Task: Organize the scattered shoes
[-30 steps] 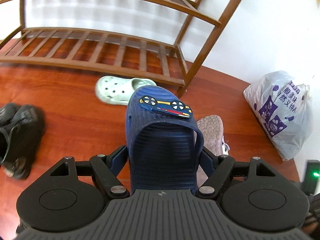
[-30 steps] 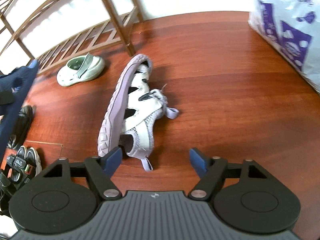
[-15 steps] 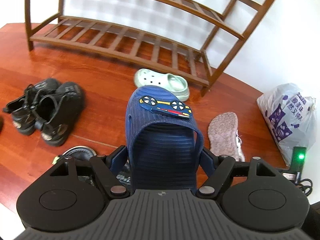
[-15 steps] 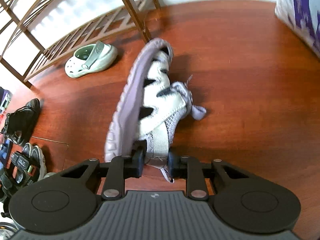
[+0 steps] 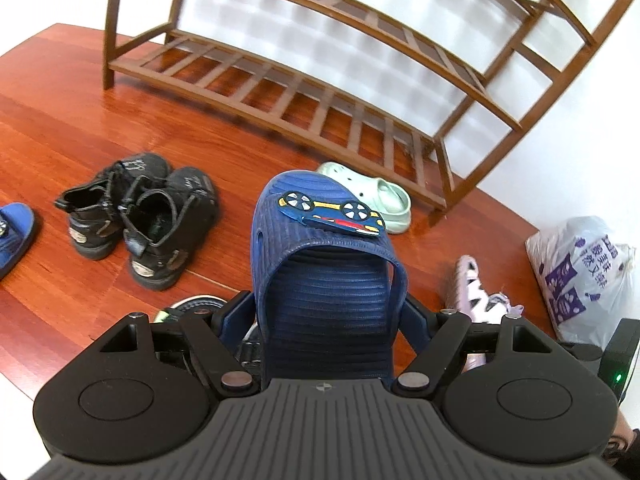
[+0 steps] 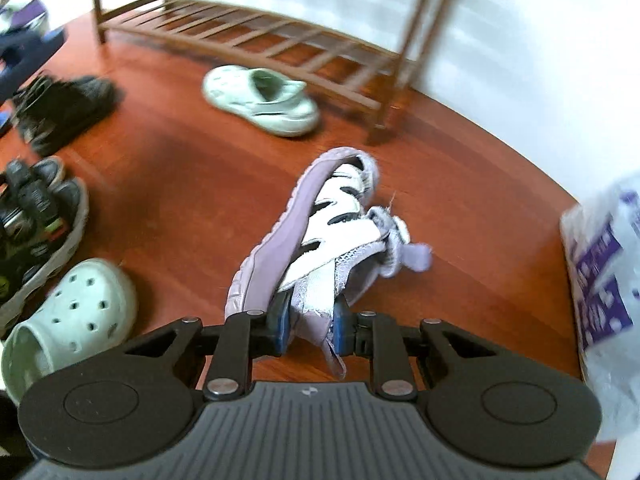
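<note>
My left gripper (image 5: pixel 326 320) is shut on a navy slipper (image 5: pixel 320 264) with a car badge, held above the floor in front of the wooden shoe rack (image 5: pixel 280 76). In the right wrist view my right gripper (image 6: pixel 308 322) is shut on the heel of a lilac and white sandal (image 6: pixel 320 224), which hangs on its side, sole to the left. That sandal (image 5: pixel 476 296) shows partly at the right of the left wrist view. A pale green clog (image 6: pixel 264 100) lies by the rack's right leg, and its mate (image 6: pixel 76 312) lies at the lower left.
A pair of black boots (image 5: pixel 140 216) stands on the red wooden floor (image 5: pixel 60 120), with a second blue slipper (image 5: pixel 12 236) at the far left. Black sport sandals (image 6: pixel 36 220) lie left of my right gripper. A white and purple plastic bag (image 5: pixel 584 272) sits by the wall at the right.
My right gripper went from open to shut on the lilac sandal's heel and lifted it. My left gripper rose and drew back with the navy slipper, bringing more floor and shoes into view.
</note>
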{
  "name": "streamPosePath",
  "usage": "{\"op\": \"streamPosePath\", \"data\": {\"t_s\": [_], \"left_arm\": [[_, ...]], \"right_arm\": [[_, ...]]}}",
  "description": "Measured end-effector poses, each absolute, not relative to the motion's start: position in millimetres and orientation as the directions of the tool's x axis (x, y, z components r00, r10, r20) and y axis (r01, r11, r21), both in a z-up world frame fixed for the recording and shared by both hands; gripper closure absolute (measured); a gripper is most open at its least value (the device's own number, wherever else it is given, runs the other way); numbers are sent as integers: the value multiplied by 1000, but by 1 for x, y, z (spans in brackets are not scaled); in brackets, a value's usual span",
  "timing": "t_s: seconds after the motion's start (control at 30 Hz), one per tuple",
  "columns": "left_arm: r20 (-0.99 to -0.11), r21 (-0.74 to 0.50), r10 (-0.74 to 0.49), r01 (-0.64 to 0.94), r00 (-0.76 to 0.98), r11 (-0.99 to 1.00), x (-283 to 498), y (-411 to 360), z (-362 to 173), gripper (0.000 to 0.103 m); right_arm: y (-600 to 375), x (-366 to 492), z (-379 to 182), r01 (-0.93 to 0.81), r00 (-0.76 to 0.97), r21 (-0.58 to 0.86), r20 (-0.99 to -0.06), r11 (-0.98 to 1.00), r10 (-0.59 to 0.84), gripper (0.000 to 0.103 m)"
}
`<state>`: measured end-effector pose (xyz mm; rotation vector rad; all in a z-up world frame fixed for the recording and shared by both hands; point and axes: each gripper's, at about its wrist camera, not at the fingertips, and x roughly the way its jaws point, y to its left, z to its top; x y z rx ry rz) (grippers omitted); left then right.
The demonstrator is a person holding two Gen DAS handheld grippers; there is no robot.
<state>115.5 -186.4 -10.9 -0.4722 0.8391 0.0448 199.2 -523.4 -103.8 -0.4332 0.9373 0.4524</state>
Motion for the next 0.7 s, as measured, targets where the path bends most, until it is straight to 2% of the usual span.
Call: {"op": "streamPosePath", "data": {"t_s": [0.27, 0.3, 0.33, 0.4, 0.43, 0.53, 0.7], "left_arm": [[-720, -382, -118, -248, 684, 891, 100, -168, -10, 26], [-720, -380, -113, -253, 685, 890, 98, -166, -10, 26], [-721, -379, -108, -259, 685, 888, 96, -163, -11, 26], [-722, -380, -98, -273, 685, 884, 91, -158, -11, 26], [-722, -380, -95, -278, 686, 882, 89, -156, -11, 26], [-722, -376, -79, -294, 688, 879, 81, -149, -10, 26], [-721, -371, -54, -320, 691, 872, 67, -142, -7, 26]], "right_arm": [[-492, 198, -115, -593, 468, -136, -860, 794, 202, 77], [-490, 197, -115, -596, 465, -132, -861, 792, 207, 66], [-488, 196, -115, -599, 462, -127, -861, 791, 211, 42], [-488, 195, -110, -596, 465, -104, -853, 796, 237, 16], [-491, 195, -105, -589, 473, -83, -842, 804, 260, 12], [-496, 203, -97, -562, 485, -48, -828, 826, 282, 8], [-499, 226, -108, -530, 485, -30, -831, 847, 273, 4]]}}
